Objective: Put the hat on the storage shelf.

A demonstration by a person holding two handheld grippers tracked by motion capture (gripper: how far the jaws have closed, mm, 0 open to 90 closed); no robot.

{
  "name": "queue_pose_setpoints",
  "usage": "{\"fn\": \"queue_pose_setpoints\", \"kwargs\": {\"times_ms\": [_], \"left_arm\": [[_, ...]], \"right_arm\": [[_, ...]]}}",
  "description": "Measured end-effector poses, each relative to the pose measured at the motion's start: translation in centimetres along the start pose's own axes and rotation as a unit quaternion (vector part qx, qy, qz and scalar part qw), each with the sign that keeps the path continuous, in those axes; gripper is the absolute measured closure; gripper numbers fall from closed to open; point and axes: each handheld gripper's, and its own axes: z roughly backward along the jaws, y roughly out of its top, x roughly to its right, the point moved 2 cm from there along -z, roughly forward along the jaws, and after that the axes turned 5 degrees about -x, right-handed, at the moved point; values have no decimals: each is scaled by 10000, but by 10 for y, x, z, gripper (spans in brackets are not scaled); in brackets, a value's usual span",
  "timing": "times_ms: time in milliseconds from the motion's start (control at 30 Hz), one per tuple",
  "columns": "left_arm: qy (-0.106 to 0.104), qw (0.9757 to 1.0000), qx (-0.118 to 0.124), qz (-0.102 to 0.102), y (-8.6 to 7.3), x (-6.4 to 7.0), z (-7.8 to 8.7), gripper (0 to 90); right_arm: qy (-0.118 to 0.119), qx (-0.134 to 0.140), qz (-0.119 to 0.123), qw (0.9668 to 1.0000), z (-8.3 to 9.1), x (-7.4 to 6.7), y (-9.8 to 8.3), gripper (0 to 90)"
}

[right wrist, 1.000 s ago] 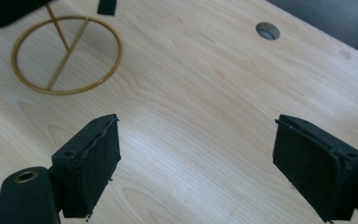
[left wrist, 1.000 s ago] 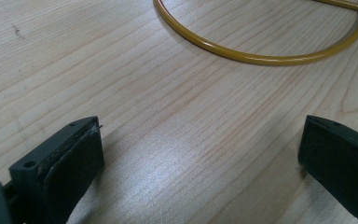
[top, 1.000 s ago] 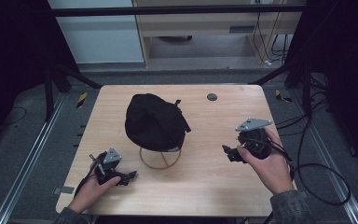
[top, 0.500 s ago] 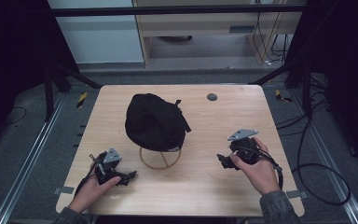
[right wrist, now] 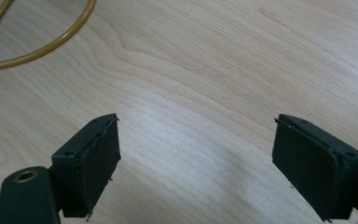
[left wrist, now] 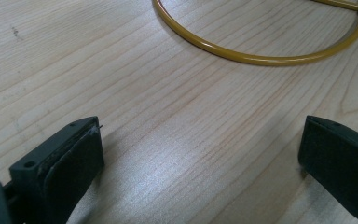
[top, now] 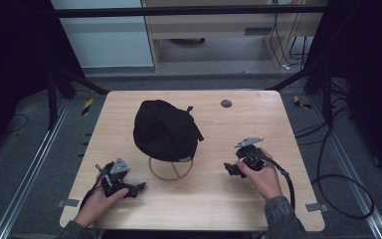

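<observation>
While on table (top: pixel 278 119): black cap (top: pixel 165 129) over gold ring stand (top: pixel 171 172)
Left gripper (top: pixel 138 188): jaws apart, low at near-left
Right gripper (top: pixel 230 169): jaws apart, right of stand

I can read no text, label, brand or number anywhere here; nothing on the table carries legible marking from my feeds.

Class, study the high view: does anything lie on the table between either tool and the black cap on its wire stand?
Nothing visible does. Bare wood separates the left tool and the right tool from the black cap on its gold wire stand. Both tools are open and hold nothing.
</observation>
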Motion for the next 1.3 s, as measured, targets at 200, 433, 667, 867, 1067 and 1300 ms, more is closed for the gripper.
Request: {"fn": "queue_pose_setpoints", "kwargs": {"times_ms": [200, 433, 667, 867, 1067, 1300], "left_arm": [[-7, 10000, 1, -5, 1, -1, 0, 0], [-5, 10000, 1, 3, 2, -2, -2, 0], [13, 10000, 1, 5, 3, -3, -3, 0], [103, 9999, -2, 106, 5, -5, -4, 0], [107, 9999, -1, 104, 5, -5, -4, 0], [126, 9998, 0, 128, 5, -4, -4, 0]], "right_arm": [[28, 40, -351, 9994, -18, 8, 2, 143], [13, 40, -576, 9983, -33, 10, -3, 122], [-83, 75, -502, 9987, -40, 7, -4, 105], [-275, 201, -463, 9983, -43, 2, -7, 65], [-529, 505, -732, 9946, -42, -4, -17, 53], [-577, 488, -843, 9936, -36, -5, -25, 41]]}}
